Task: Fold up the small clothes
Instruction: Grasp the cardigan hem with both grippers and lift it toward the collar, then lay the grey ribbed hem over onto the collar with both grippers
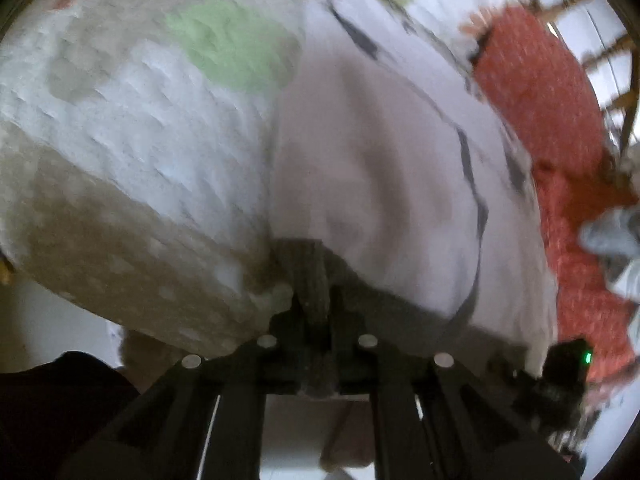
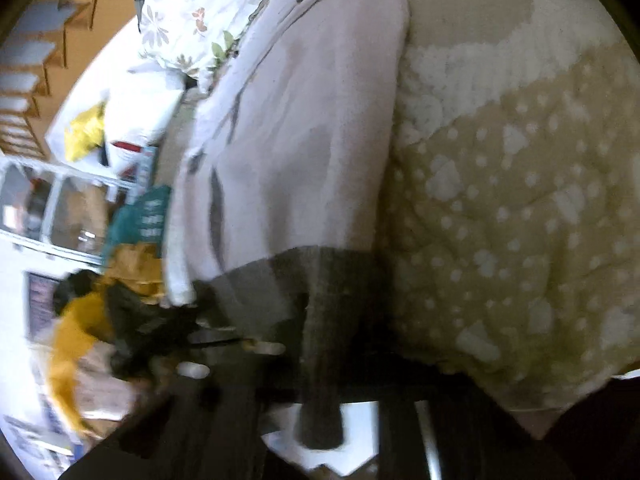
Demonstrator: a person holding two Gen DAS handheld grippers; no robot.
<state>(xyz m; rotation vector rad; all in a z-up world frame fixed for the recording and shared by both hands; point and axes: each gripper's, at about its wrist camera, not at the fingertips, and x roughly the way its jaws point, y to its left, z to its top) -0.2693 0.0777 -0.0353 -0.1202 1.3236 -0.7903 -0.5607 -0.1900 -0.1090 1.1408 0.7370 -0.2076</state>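
A small pale lilac garment [image 1: 360,140] with dark grey trim lies on a fluffy bedspread [image 1: 140,140]. In the left wrist view my left gripper [image 1: 311,292] is shut on the garment's dark grey hem band [image 1: 308,264], and the cloth bunches between the fingers. In the right wrist view the same garment [image 2: 304,140] stretches away from me. Its wide grey hem band [image 2: 320,300] drapes over my right gripper [image 2: 320,380], which is shut on it. The cloth hides the right fingertips.
The bedspread is white with green and red patches and a beige dotted border [image 2: 520,220]. A flowered pillow [image 2: 192,12] lies at the far end. A red rug [image 1: 532,92] covers the floor beside the bed. Yellow and black clutter [image 2: 100,312] sits at the left.
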